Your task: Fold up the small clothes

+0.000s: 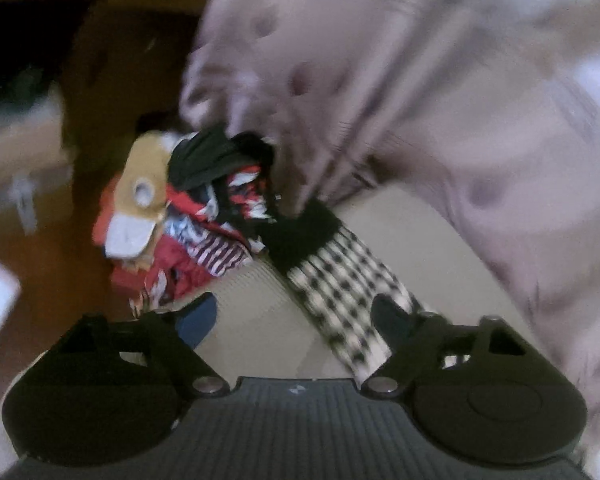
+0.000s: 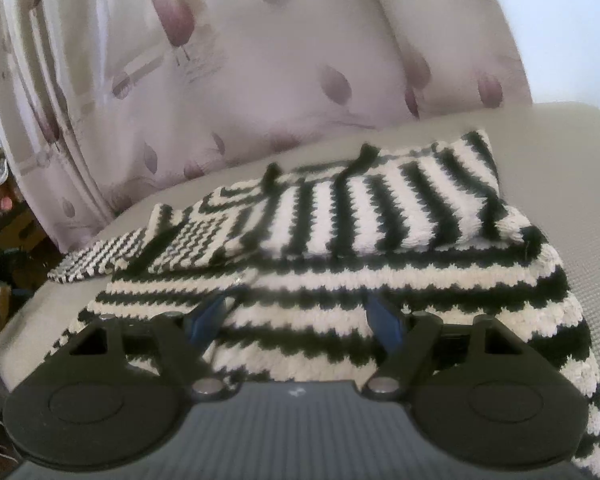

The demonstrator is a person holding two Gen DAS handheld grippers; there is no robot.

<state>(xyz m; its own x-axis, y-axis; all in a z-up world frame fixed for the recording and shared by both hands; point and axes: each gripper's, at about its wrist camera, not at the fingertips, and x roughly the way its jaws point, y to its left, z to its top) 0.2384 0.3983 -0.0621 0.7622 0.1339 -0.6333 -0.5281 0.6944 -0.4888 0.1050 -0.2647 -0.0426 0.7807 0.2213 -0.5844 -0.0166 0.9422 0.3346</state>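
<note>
right hand-held gripper (image 2: 300, 316): released over striped knit (image 2: 380, 240) | left hand-held gripper (image 1: 296, 320): released | no legible writing

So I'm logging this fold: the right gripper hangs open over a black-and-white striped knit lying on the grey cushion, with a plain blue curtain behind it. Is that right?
Not quite: the curtain is not plain blue but pale pink with purple flower prints, as the right wrist view shows. The rest holds: the right gripper is open over the striped knit on the grey cushion.
</note>
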